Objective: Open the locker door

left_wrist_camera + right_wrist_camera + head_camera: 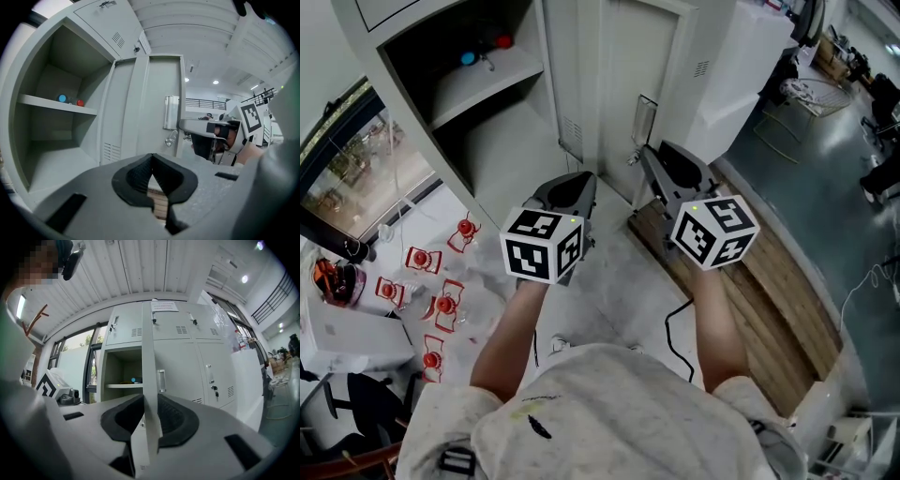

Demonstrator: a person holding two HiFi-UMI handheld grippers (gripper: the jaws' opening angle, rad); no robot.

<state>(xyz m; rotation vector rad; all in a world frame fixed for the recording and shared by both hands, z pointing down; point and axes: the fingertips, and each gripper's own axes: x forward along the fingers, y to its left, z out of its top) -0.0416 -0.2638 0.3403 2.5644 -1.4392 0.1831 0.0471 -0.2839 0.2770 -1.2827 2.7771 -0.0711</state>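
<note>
The grey locker stands open, with a blue item and a red item on its shelf. Its door is swung out towards me, with a metal handle on its face. My right gripper is shut on the door's free edge, which runs upright between the two pads. The handle shows just beyond the jaws. My left gripper hangs in front of the open compartment, shut and holding nothing. In the left gripper view the door and the right gripper are ahead.
Several red-and-white items lie at the lower left. A wooden floor strip runs along the right, and a black cable crosses the pale floor. More shut lockers stand to the right of the open one. A window is at the left.
</note>
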